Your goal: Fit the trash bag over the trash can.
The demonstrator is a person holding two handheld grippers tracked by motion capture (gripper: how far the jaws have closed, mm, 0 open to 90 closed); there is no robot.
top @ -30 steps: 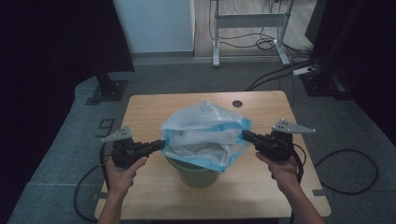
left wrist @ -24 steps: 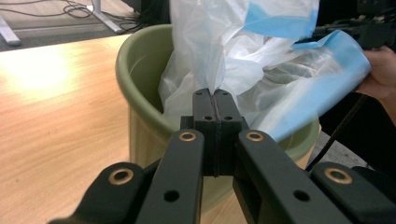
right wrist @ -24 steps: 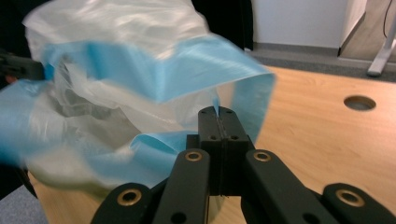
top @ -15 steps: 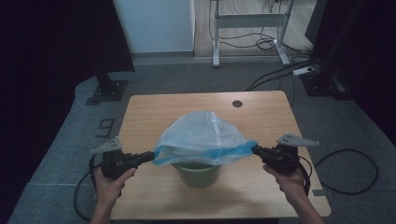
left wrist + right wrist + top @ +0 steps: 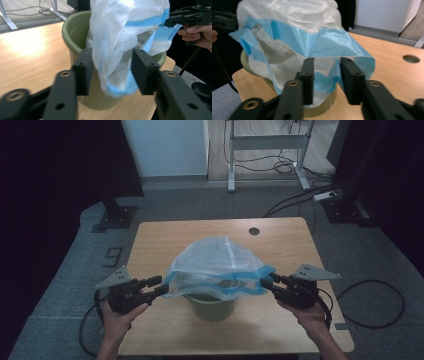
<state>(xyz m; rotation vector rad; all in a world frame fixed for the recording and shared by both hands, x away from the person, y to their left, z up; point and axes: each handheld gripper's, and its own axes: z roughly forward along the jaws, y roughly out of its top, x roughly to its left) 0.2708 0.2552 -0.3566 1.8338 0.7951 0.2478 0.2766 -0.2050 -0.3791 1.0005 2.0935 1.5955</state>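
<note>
A clear plastic bag with a blue rim (image 5: 220,262) domes over an olive-green bin (image 5: 212,306) on the wooden table (image 5: 290,250). My left gripper (image 5: 159,286) is at the bag's left edge and my right gripper (image 5: 267,283) at its right edge. In the left gripper view the jaws (image 5: 112,53) have just been opening and stand apart, with the bag (image 5: 125,25) hanging loosely between them in front of the bin (image 5: 75,32). The right gripper's jaws (image 5: 328,61) have also just been opening, and the blue rim of the bag (image 5: 329,45) lies between them above the bin (image 5: 322,106).
A round hole (image 5: 254,231) sits near the table's far edge. Beyond the table are a metal desk frame (image 5: 265,142) and cables (image 5: 300,200) on the floor. A dark stand base (image 5: 116,215) is at the far left. The table ends close behind both hands.
The bag came down from a raised bundle, was stretched wide over the bin, and now sags a little. Both grippers' jaws have parted, and the left gripper has shifted slightly toward the bin.
</note>
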